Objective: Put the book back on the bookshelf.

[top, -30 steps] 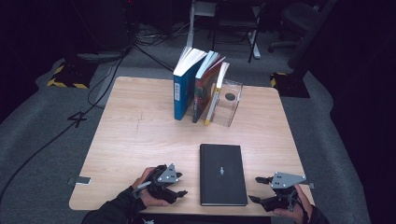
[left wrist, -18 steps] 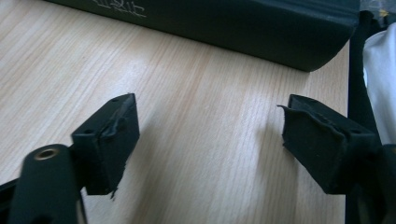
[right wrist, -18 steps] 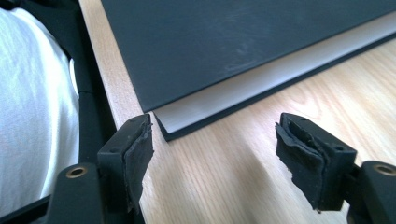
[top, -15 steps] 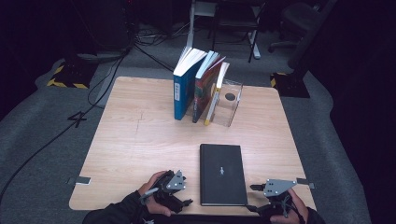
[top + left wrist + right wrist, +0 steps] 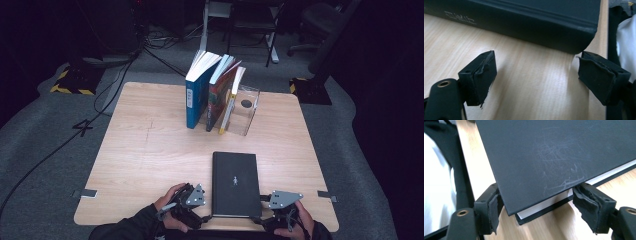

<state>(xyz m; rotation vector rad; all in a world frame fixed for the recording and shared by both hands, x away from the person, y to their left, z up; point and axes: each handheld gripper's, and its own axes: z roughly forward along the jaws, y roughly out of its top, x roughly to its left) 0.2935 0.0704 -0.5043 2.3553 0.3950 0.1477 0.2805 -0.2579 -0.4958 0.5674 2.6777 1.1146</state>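
A black hardcover book [image 5: 235, 182] lies flat near the table's front edge. My left gripper [image 5: 202, 218] sits low at the book's near left corner. In the left gripper view the left gripper [image 5: 537, 72] has just been opening and stands open with bare wood between its pads; the book's spine [image 5: 524, 22] lies just ahead. My right gripper [image 5: 261, 219] is at the near right corner. In the right gripper view the book's corner [image 5: 554, 152], with white pages showing, pokes between the wide jaws of the right gripper [image 5: 536, 207], whose pads sit at its two edges.
Three upright books [image 5: 200, 92] lean against a clear box [image 5: 245, 110] at the back of the wooden table [image 5: 150, 150]. Cables and chair legs are on the grey floor beyond. A person's hands and dark sleeves hold both grippers at the front edge.
Both hands have slid toward the front edge and in toward the book's near corners. The left jaws have opened wider. The book has not moved.
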